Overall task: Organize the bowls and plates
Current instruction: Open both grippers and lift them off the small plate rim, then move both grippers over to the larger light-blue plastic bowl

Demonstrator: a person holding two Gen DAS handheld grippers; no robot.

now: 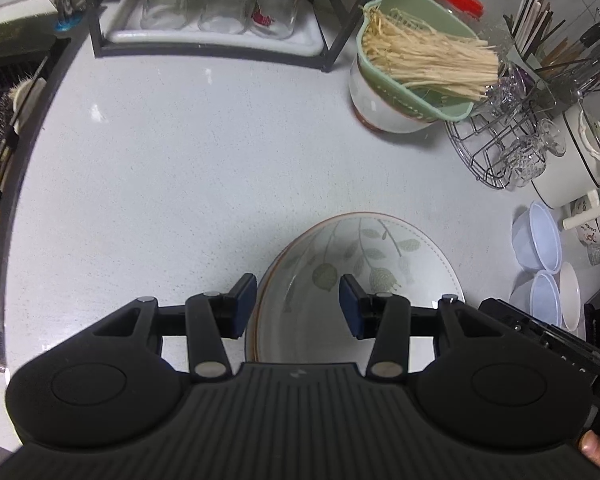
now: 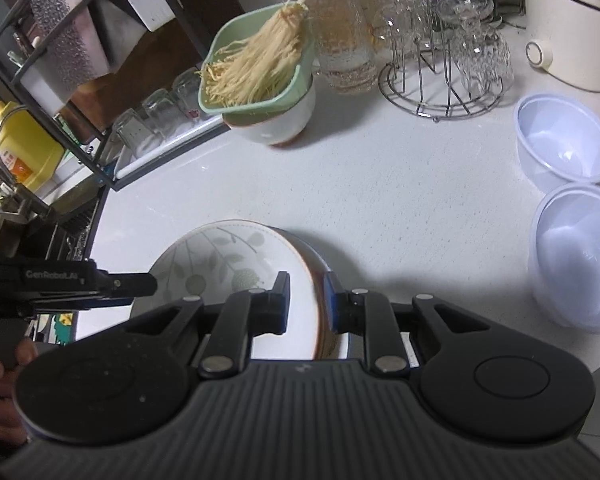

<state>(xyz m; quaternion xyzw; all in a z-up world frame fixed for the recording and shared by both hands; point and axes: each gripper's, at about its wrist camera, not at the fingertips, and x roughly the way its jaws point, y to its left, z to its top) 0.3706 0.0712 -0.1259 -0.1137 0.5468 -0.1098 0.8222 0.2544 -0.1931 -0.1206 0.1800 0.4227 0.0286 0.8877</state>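
A stack of white plates with a green leaf pattern and brown rims (image 1: 360, 264) sits on the white counter, near the front edge; it also shows in the right wrist view (image 2: 220, 264). My left gripper (image 1: 298, 306) is open, its pads astride the stack's left rim. My right gripper (image 2: 306, 304) is shut on the stack's right rim, one pad above and one below. Two clear plastic bowls (image 2: 566, 148) (image 2: 580, 256) stand to the right. A white bowl (image 2: 274, 120) carries a green basket of enoki mushrooms (image 2: 252, 68).
A black rack with upturned glasses (image 1: 216, 4) stands at the back. A wire rack of crystal glasses (image 1: 512, 148), a chopstick holder (image 1: 556, 40), a red-lidded jar (image 2: 336, 24) and a white pot (image 2: 576, 28) crowd the right. The sink (image 1: 4, 120) lies left.
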